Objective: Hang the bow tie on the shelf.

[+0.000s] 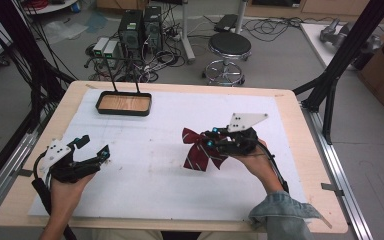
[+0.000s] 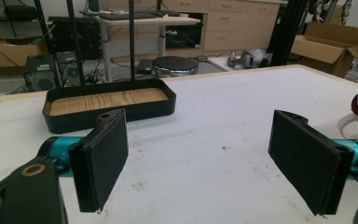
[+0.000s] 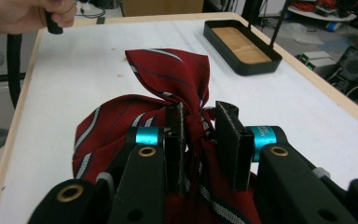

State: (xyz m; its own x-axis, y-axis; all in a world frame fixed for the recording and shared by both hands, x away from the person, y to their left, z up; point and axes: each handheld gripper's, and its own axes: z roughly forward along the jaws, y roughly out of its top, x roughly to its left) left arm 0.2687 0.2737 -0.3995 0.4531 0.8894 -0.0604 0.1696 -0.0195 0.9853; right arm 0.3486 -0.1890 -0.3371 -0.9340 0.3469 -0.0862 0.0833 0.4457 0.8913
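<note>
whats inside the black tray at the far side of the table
The black tray holds nothing: its wood-grain floor is bare in all three views. Its near wall hides a thin strip of floor in the left gripper view, but the high view shows that strip bare too.

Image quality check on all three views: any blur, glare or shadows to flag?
High view: even light, soft overall, faint shadow under the red striped bow. Left gripper view: near pads slightly soft, black tray and table sharp, no glare. Right gripper view: right gripper and bow fairly crisp, hand at the top left edge soft; white table cover bright but not blown out.
</note>
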